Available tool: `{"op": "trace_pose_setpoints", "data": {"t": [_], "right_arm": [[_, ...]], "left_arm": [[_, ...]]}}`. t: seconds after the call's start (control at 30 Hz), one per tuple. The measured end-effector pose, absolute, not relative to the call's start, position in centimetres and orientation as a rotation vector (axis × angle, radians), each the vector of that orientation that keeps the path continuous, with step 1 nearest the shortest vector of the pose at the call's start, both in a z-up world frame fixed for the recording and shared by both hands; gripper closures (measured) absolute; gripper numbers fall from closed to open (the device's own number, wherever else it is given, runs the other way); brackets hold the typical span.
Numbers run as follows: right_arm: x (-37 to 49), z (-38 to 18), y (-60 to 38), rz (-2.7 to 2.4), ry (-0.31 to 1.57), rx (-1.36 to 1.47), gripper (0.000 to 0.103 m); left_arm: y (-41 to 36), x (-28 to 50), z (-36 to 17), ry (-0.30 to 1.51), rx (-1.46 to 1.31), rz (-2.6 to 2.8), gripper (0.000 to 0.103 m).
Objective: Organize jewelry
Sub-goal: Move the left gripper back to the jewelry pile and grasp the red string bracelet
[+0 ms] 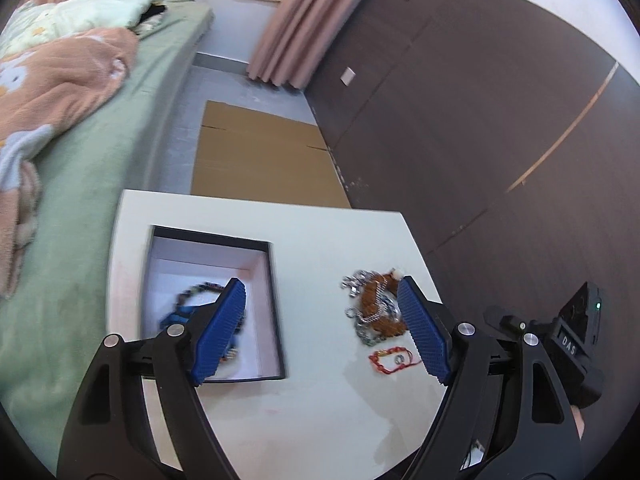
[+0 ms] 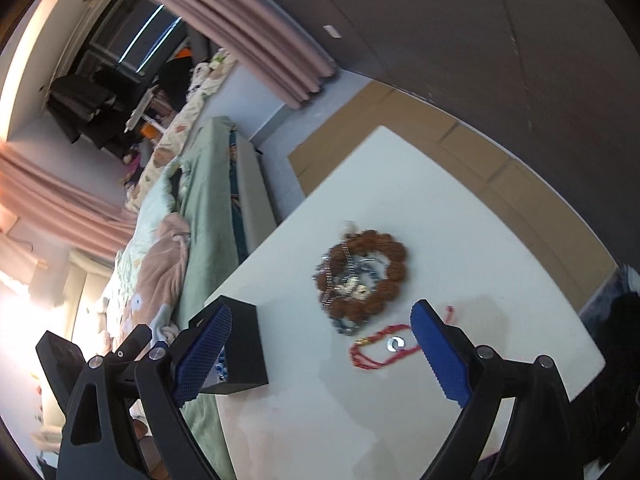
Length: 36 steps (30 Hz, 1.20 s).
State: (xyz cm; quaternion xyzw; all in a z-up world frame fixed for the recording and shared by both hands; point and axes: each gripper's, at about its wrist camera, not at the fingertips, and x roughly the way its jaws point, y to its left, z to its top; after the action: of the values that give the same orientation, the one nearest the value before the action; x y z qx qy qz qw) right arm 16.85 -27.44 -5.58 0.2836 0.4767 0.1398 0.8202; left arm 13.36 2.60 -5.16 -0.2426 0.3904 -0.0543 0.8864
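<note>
A black box (image 1: 276, 304) with a white inside sits on the white table (image 1: 312, 400) and holds a blue beaded piece (image 1: 182, 314). A brown bead bracelet (image 1: 374, 300) lies tangled with silver chains (image 1: 354, 284) to the box's right, and a red cord bracelet (image 1: 394, 362) with a small silver ring lies in front of it. My left gripper (image 1: 322, 330) is open and empty above the table between box and pile. My right gripper (image 2: 320, 350) is open and empty, with the brown bracelet (image 2: 394, 270), red cord (image 2: 370, 350) and box (image 2: 244, 344) ahead of it.
A bed (image 1: 80, 184) with a green sheet and blankets runs along the table's left. Flat cardboard (image 1: 260, 156) lies on the floor beyond the table. A dark panelled wall (image 1: 480, 120) and pink curtain (image 1: 296, 24) stand behind.
</note>
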Motion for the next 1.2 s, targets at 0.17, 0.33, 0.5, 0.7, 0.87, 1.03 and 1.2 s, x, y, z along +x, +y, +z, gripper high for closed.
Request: {"op": "trace_pose_setpoints", "data": {"t": [0.17, 0.33, 0.5, 0.7, 0.87, 1.03, 1.2], "right_arm": [[17.0, -6.1, -29.0, 0.276, 1.032, 0.642, 0.027], [17.6, -7.0, -29.9, 0.255, 1.072, 0.675, 0.040], [18.4, -7.9, -30.8, 0.239, 1.106, 0.706, 0.048], [19.2, -9.5, -31.3, 0.240, 1.164, 0.755, 0.057], [19.8, -10.5, -31.6, 0.231, 1.200, 0.725, 0.063], [20.0, -10.5, -33.1, 0.203, 1.189, 0.737, 0.063], [19.8, -10.5, -33.7, 0.194, 1.183, 0.737, 0.063]], "left_arm": [[-0.9, 14.8, -6.1, 0.846, -0.464, -0.162, 0.035], [-3.8, 16.6, -7.5, 0.892, -0.432, -0.203, 0.052], [-6.4, 18.5, -8.3, 0.917, -0.372, -0.228, 0.059], [-8.7, 20.7, -10.3, 0.973, -0.301, -0.216, 0.059], [-9.7, 20.3, -11.8, 1.028, -0.280, -0.227, 0.060], [-10.8, 19.2, -12.9, 1.081, -0.254, -0.236, 0.060], [-12.6, 17.7, -13.7, 1.124, -0.165, -0.229, 0.063]]}}
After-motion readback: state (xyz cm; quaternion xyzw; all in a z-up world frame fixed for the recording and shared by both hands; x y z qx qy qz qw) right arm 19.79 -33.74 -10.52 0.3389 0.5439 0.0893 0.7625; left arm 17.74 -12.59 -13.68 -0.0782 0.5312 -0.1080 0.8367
